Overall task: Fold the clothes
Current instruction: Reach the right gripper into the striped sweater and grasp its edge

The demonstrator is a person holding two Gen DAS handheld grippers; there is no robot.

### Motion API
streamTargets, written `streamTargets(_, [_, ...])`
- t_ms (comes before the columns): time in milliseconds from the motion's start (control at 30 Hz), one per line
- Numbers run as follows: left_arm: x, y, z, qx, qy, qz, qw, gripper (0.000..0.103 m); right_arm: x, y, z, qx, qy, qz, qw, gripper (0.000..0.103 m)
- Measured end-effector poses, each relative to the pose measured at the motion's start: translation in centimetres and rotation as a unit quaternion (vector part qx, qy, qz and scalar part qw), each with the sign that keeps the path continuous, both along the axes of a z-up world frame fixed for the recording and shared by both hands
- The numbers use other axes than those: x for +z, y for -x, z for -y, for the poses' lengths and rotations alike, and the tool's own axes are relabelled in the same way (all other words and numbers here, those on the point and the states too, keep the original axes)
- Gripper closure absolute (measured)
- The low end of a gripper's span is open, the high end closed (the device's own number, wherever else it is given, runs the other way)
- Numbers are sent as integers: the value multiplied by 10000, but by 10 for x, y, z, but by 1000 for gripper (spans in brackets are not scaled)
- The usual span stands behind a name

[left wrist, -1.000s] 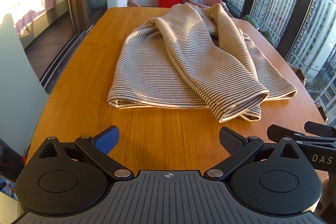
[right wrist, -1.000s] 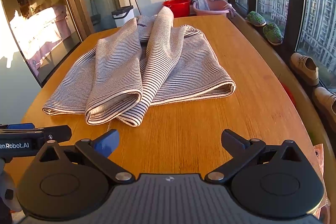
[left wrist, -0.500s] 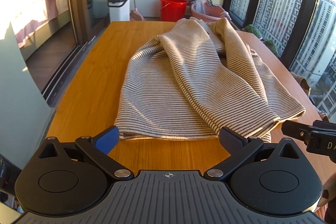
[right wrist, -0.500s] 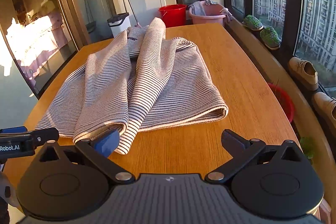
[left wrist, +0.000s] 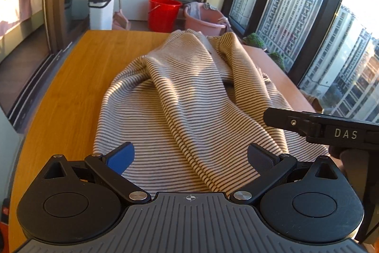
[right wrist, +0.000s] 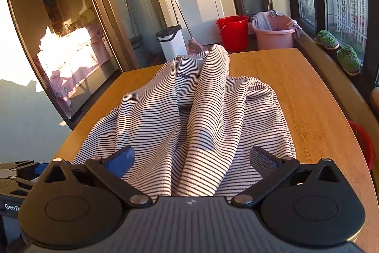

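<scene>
On the wooden table (left wrist: 71,77), my left gripper (left wrist: 190,157) & right gripper (right wrist: 191,158), both w/ jaws spread wide & empty, have closed in over the striped garment's (left wrist: 184,96) near hem since a sec ago, so I reckon the first pinch is imminent.

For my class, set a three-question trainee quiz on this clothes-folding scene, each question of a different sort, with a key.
1. True or false: the left gripper is shut on the striped garment.
2. The bucket beyond the table is: A red, B blue, C green?
3. Fill in: the right gripper has its jaws ____.

Key: 1 false, its jaws stand apart over the cloth; 2 A; 3 open.
</scene>
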State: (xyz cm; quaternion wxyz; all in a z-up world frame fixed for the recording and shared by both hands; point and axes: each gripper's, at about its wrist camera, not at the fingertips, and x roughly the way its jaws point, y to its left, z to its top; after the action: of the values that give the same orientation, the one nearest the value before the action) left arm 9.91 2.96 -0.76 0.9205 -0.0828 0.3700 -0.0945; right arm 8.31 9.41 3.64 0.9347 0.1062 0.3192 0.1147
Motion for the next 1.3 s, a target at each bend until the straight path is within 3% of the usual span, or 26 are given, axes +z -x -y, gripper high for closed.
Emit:
streamTargets(167, [15,-44,9,-208,-135,240,9994,0,35,-33,-2,18,638,590,9962,0])
streamTargets(300, [20,-84,26,-721,-1363,425,9871,0,38,-96,1,64,1043,-141,9944,0])
streamTargets(333, [18,-94,30,-768,-1693,498,9813,0,36,-107,3,-9,1019,-205,9946,0])
streamTargets(367, [16,-103,32,-817,-1777,531,9793,0,33,-117,4,-78,981,-156,9950,0])
streamTargets(500, [7,-137,30,-617,-765,339,9946,0,21,-157,2,-364,738,99,9966,0])
streamTargets(600, [-9,-146,43,-726,-959,151,9926,0,3,-179,-4,-398,824,-81,9958,0])
streamTargets(667, [-18,-148,45,-631,-1464,171,9871,0,-11,-186,-11,-349,1258,-205,9912,0])
streamTargets(767, [-21,-151,26,-396,-1765,157,9834,0,-21,-185,-14,-441,2190,-158,9746,0])
streamTargets(867, [-7,-157,-6,296,-1987,344,9790,0,-24,-178,-9,-725,3466,392,9344,0])
streamTargets(933, [9,-162,-23,1037,-2327,717,9643,0,-23,-175,-3,-1027,4025,707,9069,0])
streamTargets(967, [17,-164,-32,1366,-2393,868,9573,0,-19,-176,2,-1172,4026,768,9046,0])
streamTargets(1033, [31,-169,-49,1704,-2061,944,9590,0,-5,-170,9,-1266,3521,885,9231,0])
streamTargets(1100, [38,-173,-58,1279,-1281,801,9802,0,9,-162,15,-1259,2872,1030,9439,0])
streamTargets(1167, [38,-178,-56,780,-725,713,9918,0,17,-159,23,-1073,2033,1011,9680,0])
streamTargets(1233, [25,-185,-41,282,-601,558,9962,0,13,-164,29,-806,1229,664,9869,0])
streamTargets(1300, [4,-194,-26,191,-784,345,9961,0,1,-166,33,-539,642,322,9960,0])
